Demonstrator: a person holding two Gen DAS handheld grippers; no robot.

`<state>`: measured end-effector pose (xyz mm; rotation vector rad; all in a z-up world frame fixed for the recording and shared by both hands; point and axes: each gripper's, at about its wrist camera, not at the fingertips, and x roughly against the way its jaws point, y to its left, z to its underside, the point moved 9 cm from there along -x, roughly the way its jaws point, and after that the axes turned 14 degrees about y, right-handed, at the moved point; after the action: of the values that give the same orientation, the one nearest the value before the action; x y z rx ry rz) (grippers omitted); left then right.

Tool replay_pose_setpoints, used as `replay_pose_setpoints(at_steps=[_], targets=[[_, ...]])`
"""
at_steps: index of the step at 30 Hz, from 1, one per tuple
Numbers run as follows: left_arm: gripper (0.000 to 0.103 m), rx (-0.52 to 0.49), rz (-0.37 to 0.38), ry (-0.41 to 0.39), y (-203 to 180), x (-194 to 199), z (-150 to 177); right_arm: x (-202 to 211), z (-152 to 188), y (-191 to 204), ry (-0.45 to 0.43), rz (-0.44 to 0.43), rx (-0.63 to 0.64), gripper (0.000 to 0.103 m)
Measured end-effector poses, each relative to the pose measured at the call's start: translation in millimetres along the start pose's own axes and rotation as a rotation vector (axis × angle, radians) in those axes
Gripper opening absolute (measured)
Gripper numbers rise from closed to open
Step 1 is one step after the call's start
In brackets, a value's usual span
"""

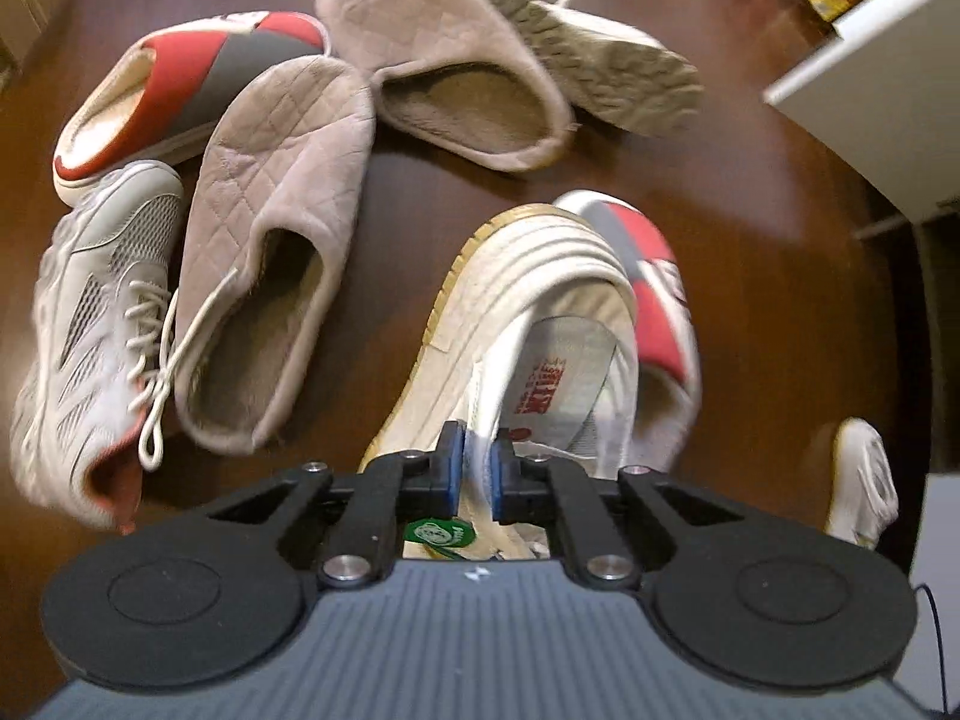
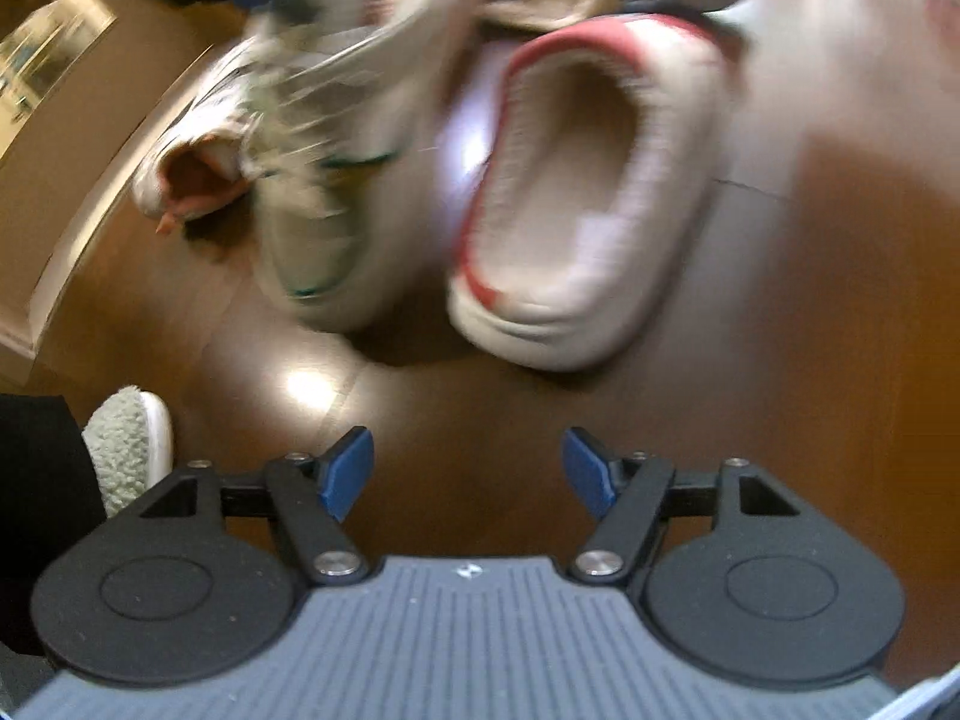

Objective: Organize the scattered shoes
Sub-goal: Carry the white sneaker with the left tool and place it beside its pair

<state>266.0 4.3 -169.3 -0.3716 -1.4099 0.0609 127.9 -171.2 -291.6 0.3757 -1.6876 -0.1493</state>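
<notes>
White canvas sneaker [image 1: 528, 324] hangs pinched by its heel collar in the left gripper [image 1: 475, 468], tipped on its side, seemingly for carrying; just beyond it lies a red slipper [image 1: 654, 288], left of it the quilted slippers [image 1: 270, 252]; the right gripper [image 2: 468, 474] gapes empty

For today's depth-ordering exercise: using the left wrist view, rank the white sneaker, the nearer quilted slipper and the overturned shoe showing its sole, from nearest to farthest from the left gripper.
1. White sneaker: clamped in the left gripper, straight ahead.
2. Nearer quilted slipper: left of centre, on the floor.
3. Overturned shoe: top, right of centre, sole up.
</notes>
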Motion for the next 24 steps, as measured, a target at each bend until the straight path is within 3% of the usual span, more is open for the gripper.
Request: replay_pose_setpoints(at_steps=[5,9,16,18,21,24], targets=[[0.007,-0.086,0.026,0.044,-61,24,24,52,29,-40,-0.097,0.071,-0.15,0.068],[0.007,-0.171,0.036,0.106,-130,9,36,95,68,-81,-0.17,0.141,-0.289,0.07],[0.009,-0.159,0.143,0.29,-230,-141,9,134,152,-147,-0.236,0.226,-0.571,0.071],[0.007,-0.102,0.143,0.261,-232,-160,3,134,165,-154,-0.24,0.219,-0.615,0.071],[0.002,-0.129,0.187,0.275,-244,-165,3,121,156,-145,-0.237,0.218,-0.577,0.073],[0.005,-0.268,0.107,0.198,-248,-125,9,106,142,-133,-0.231,0.219,-0.521,0.08]])
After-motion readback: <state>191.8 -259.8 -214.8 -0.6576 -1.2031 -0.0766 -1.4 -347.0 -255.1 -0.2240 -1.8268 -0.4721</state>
